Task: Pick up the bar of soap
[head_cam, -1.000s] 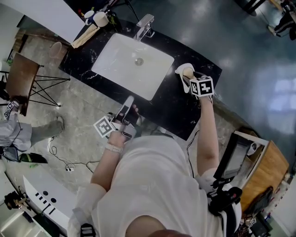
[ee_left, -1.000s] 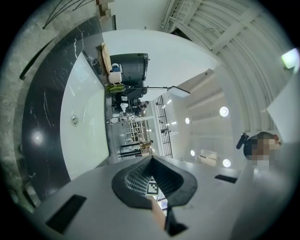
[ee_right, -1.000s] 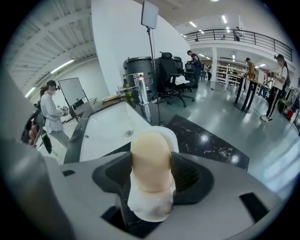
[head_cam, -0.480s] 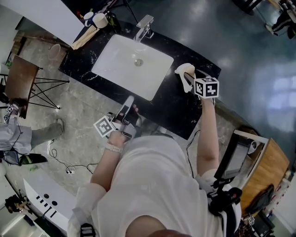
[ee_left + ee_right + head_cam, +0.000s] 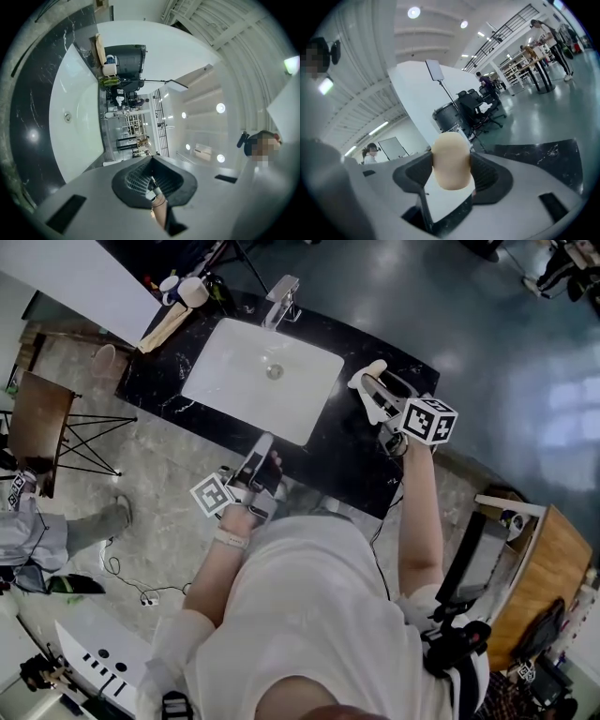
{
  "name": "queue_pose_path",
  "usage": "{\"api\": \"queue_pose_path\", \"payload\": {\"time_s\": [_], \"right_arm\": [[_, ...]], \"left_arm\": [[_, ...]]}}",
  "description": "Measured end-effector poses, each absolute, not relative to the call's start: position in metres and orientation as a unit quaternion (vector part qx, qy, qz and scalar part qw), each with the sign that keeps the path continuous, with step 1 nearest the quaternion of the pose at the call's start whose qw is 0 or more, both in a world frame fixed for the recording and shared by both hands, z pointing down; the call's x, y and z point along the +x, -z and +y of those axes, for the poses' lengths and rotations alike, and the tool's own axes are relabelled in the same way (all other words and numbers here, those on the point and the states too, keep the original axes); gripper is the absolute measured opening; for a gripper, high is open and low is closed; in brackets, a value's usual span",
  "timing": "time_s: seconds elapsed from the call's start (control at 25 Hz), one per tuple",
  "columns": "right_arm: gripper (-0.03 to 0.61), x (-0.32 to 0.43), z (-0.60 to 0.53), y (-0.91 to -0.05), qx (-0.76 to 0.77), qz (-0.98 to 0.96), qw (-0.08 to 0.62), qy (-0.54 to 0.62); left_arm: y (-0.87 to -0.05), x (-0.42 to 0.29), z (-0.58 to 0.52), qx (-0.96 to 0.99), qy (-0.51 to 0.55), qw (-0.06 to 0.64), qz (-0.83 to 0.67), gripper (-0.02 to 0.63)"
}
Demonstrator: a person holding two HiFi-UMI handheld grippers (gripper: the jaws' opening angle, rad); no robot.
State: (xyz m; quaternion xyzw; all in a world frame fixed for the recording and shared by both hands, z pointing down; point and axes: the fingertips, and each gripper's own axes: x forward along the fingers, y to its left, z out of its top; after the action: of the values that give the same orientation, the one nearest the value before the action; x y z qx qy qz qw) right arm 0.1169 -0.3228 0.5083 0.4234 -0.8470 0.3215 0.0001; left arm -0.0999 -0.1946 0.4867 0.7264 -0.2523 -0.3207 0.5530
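Note:
The cream, oval bar of soap [image 5: 451,159] stands upright between the dark pads of my right gripper [image 5: 451,174], which is shut on it. In the head view this gripper [image 5: 370,382] hangs over the right end of the black stone counter [image 5: 352,451], with the soap [image 5: 373,369] at its tip. My left gripper [image 5: 263,448] is at the counter's front edge, below the basin. In the left gripper view its jaws [image 5: 151,182] are shut together with nothing between them.
A white rectangular basin [image 5: 234,357] is sunk into the counter, with a chrome faucet [image 5: 282,292] behind it. Cups [image 5: 186,287] and a wooden brush [image 5: 167,322] stand at the back left. A folding chair [image 5: 42,409] is on the left, a wooden desk [image 5: 548,563] on the right.
My right gripper has drawn back and tilted up with the soap held in it, its marker cube shifting right. The left gripper has stayed where it was.

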Motion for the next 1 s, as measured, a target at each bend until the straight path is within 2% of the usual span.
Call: {"api": "queue_pose_path", "payload": {"time_s": [0.2, 0.36, 0.72, 1.0], "right_arm": [[0.268, 0.102, -0.307, -0.459, 0.376, -0.851, -0.114, -0.350], [0.268, 0.090, -0.283, -0.416, 0.343, -0.854, -0.176, -0.350], [0.268, 0.085, -0.224, -0.361, 0.321, -0.857, -0.250, -0.318], [0.268, 0.098, -0.185, -0.360, 0.334, -0.838, -0.294, -0.315]], "left_arm": [[-0.480, -0.092, -0.200, 0.738, 0.311, 0.554, -0.228, 0.006], [-0.469, -0.087, -0.201, 0.748, 0.306, 0.553, -0.204, 0.006], [-0.449, -0.051, -0.206, 0.765, 0.290, 0.560, -0.126, 0.006], [-0.440, -0.014, -0.204, 0.774, 0.268, 0.570, -0.068, 0.006]]}}
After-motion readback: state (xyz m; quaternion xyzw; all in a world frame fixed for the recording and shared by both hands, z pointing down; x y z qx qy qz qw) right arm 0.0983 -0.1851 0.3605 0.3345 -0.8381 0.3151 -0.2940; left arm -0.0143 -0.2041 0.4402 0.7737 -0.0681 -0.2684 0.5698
